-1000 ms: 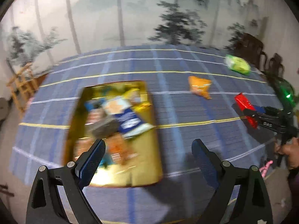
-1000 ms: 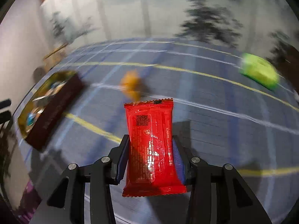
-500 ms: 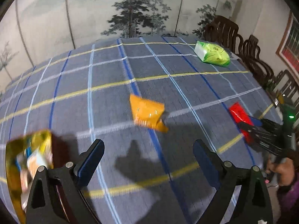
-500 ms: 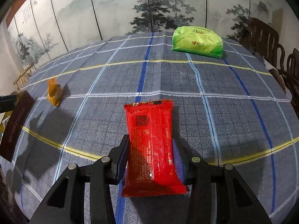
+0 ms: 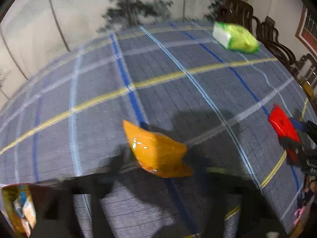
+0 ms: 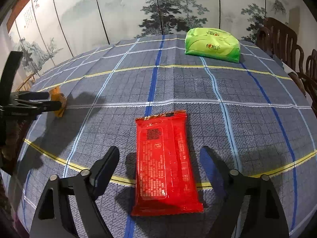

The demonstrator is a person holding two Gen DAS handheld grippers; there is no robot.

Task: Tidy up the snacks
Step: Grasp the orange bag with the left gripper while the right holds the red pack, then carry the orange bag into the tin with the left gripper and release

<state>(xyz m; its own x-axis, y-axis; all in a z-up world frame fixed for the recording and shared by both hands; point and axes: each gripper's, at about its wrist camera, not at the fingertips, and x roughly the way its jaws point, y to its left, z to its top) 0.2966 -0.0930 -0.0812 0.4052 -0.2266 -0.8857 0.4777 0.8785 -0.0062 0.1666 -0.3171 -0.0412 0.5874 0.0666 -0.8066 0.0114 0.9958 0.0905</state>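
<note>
Worktop: blue plaid cloth (image 6: pixel 178 83).
Room: painted screen (image 6: pixel 122 10), dark chairs (image 6: pixel 285 39).
Red packet (image 6: pixel 164 162): flat near front edge, between released right gripper (image 6: pixel 158 170) jaws.
Left gripper (image 6: pixel 50 103): blurred, at orange packet (image 5: pixel 156 152); jaws' state unclear.

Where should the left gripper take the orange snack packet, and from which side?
Grip the puffed middle of the orange snack packet across its narrower width, coming down from above: it lies on the tablecloth, with its flat crimped ends offering less to hold.
</note>
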